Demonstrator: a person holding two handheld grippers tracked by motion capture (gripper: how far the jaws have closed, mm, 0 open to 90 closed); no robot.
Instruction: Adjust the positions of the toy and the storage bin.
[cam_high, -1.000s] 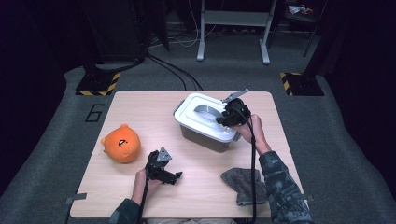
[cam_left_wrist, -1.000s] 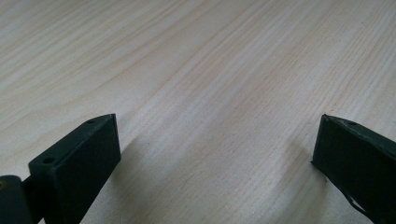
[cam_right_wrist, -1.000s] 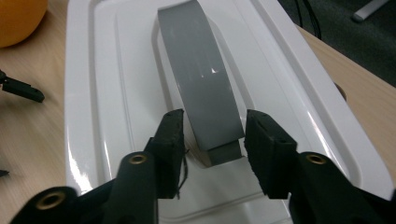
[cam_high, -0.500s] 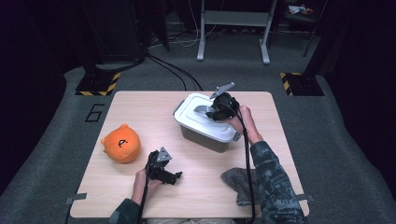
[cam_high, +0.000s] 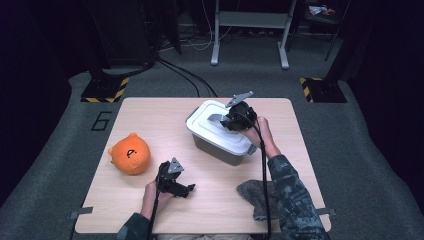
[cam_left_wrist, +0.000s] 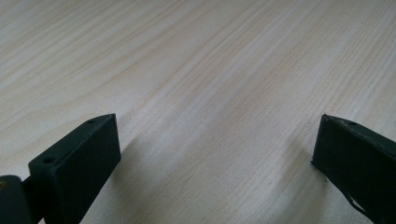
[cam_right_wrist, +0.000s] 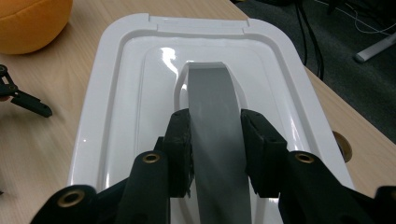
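R gripper (cam_right_wrist: 215, 140) has just been closing; pads now pinch grey handle (cam_right_wrist: 212, 100) of white bin lid (cam_right_wrist: 109, 84), mid-table. Lid looks light, stiff, glossy, prob slippery, so grip handle at centre. L gripper (cam_left_wrist: 215, 154) wide open, nothing between, over bare tabletop (cam_left_wrist: 196, 56).

A light wooden rectangular table (cam_high: 150, 120) with rounded corners stands at the centre of a dark grey carpeted floor (cam_high: 370, 165), and the number six (cam_high: 101, 120) is marked on the carpet at nine o'clock of the tabletop. At eleven o'clock a black stand foot edged with yellow-and-black hazard tape (cam_high: 105, 89) rests on the floor; a matching taped foot (cam_high: 322, 89) sits at two o'clock. At twelve o'clock stand the grey metal legs of a frame (cam_high: 250, 35), with black and white cables (cam_high: 185, 72) trailing over the carpet. The surroundings fall into deep shadow; light falls mainly on the table.
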